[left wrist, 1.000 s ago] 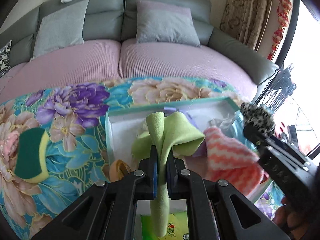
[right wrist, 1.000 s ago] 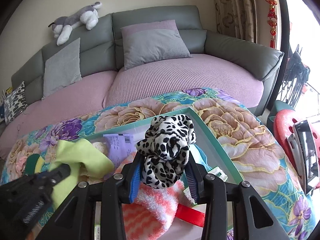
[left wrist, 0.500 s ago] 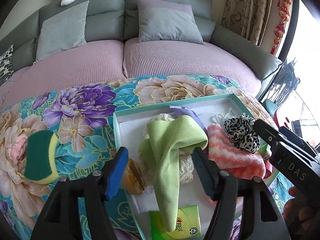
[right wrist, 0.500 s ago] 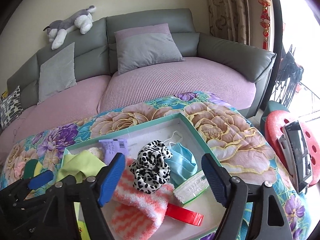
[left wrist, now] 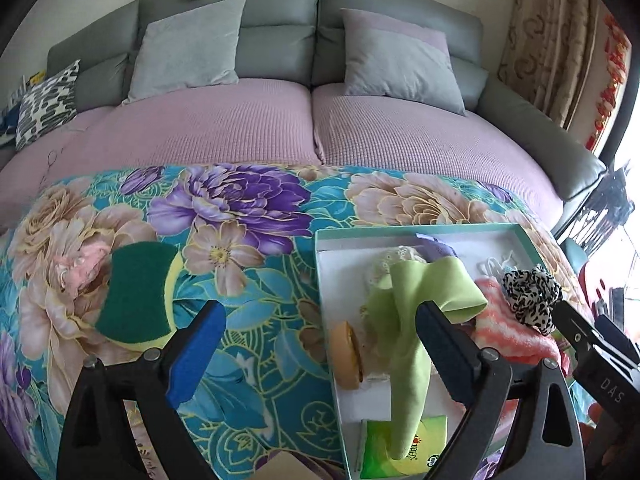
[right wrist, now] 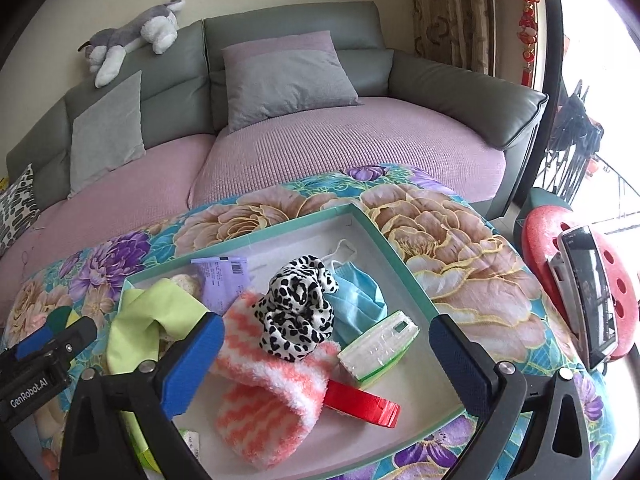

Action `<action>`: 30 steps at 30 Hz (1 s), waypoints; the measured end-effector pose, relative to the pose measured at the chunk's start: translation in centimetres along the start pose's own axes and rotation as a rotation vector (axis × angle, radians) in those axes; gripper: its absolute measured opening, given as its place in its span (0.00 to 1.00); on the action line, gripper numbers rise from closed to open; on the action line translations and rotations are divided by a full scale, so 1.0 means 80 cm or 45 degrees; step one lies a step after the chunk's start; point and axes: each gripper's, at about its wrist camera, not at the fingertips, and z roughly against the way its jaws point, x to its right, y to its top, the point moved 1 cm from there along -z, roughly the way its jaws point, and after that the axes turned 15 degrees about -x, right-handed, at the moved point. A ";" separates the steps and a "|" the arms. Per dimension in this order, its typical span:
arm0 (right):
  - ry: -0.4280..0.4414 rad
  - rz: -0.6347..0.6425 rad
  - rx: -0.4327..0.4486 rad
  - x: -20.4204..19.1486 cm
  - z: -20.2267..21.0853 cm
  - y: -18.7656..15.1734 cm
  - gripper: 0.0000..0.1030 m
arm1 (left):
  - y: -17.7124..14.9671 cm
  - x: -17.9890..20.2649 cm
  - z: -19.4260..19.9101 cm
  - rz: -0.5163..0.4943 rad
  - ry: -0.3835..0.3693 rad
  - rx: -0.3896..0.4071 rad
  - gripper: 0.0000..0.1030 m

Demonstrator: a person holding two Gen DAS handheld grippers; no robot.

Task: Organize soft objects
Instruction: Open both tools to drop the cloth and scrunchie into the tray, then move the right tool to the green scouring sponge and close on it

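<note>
A shallow teal-rimmed box (right wrist: 400,264) sits on a floral tablecloth (left wrist: 240,216) in front of a grey sofa (right wrist: 460,92) with mauve seat covers. Inside the box, a leopard-print scrunchie (right wrist: 298,314) rests on top of a pink-and-white striped fuzzy cloth (right wrist: 264,396), with a blue face mask (right wrist: 360,300) just beside it and a clear plastic pack (right wrist: 378,344) and a red flat item (right wrist: 362,402) nearby. A lime-green cloth (left wrist: 412,320) lies draped over the box's left half, its tail reaching a green tissue packet (left wrist: 400,444).

The right gripper (right wrist: 326,364) hangs over the box, its jaws opening wide, clear of the scrunchie and cloth below them. The left gripper (left wrist: 320,354) is likewise opening, its 2 blue-padded fingers straddling the box's left edge with nothing pressed between them; the lime cloth lies free by the right-hand finger.

Outside the box, a green-and-yellow sponge (left wrist: 138,294) lies on the tablecloth, well apart to the left. A plush husky (right wrist: 132,36) sprawls on the sofa back.
</note>
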 end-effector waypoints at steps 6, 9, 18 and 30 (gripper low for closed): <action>-0.012 0.025 -0.009 -0.006 -0.001 0.000 1.00 | -0.001 -0.009 -0.005 0.048 -0.015 -0.027 0.93; -0.011 0.033 0.001 -0.010 0.002 0.000 1.00 | -0.002 -0.021 -0.009 0.100 -0.022 -0.054 0.93; 0.013 0.101 0.009 -0.037 0.005 -0.001 1.00 | 0.002 -0.061 0.004 0.206 0.006 0.023 0.93; 0.067 0.171 -0.006 -0.076 0.010 -0.013 1.00 | -0.010 -0.131 0.069 0.438 -0.029 0.316 0.99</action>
